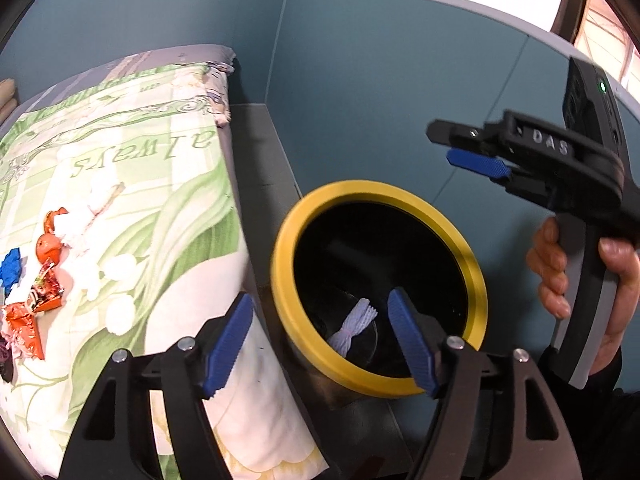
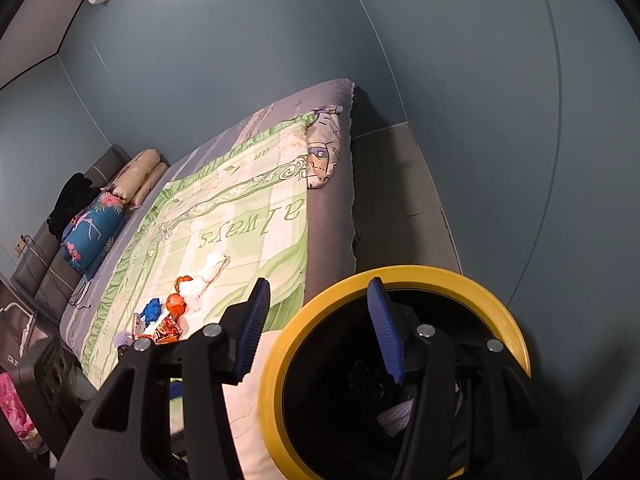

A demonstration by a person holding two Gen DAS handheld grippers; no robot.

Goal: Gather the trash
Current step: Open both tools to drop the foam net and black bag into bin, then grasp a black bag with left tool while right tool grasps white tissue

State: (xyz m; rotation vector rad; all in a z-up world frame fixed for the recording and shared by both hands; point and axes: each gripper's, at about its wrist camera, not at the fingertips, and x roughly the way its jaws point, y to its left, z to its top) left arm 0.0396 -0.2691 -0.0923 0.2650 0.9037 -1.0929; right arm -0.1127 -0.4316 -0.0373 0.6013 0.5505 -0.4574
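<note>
A black bin with a yellow rim [image 1: 472, 264] stands on the floor beside the bed, also in the right wrist view [image 2: 508, 312]. A white-lilac foam net [image 1: 352, 328] lies inside it. My left gripper [image 1: 320, 348] is open and empty over the bin's near rim. My right gripper [image 2: 320, 332] is open and empty above the bin; in the left wrist view it [image 1: 476, 156] is held at the right. Trash lies on the green quilt [image 1: 160, 184]: orange wrappers [image 1: 28, 328], white tissue [image 1: 76, 232], a blue scrap [image 1: 10, 268], also in the right wrist view [image 2: 176, 312].
The bed fills the left, with pillows [image 2: 136, 180] and a blue floral bundle [image 2: 92, 228] at its head. A grey floor strip [image 2: 396, 196] runs between bed and teal wall. A dark speaker-like box [image 2: 44, 376] stands at the far left.
</note>
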